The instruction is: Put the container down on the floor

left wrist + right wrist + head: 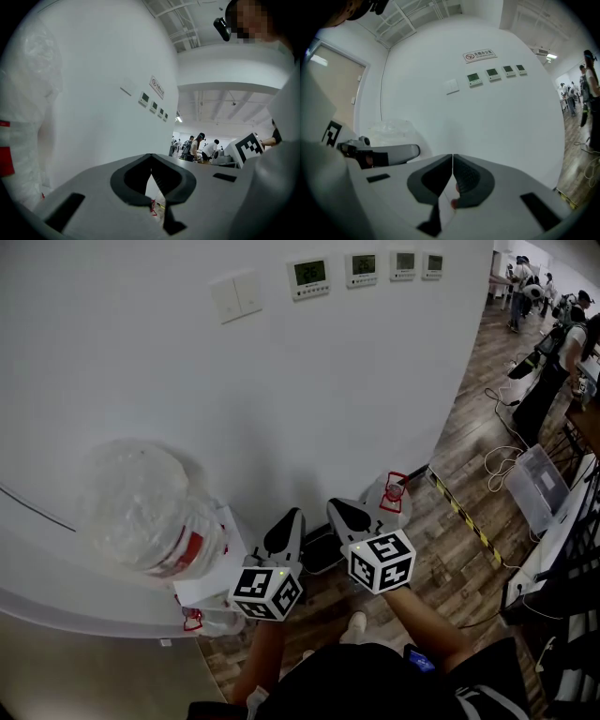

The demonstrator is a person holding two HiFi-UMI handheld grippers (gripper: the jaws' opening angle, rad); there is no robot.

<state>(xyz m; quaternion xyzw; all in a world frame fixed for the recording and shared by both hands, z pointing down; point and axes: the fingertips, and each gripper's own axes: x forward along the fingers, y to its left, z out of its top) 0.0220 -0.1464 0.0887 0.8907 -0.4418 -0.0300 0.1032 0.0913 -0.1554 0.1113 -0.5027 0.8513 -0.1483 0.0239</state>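
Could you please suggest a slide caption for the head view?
Left tool and right tool, both shut, near a curved white wall; red-handled container beyond the right tool, plastic-wrapped container at left.

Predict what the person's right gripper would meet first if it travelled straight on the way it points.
Most likely the curved white wall: the grey right gripper, jaws shut, faces its bare surface, though how far off is unclear.
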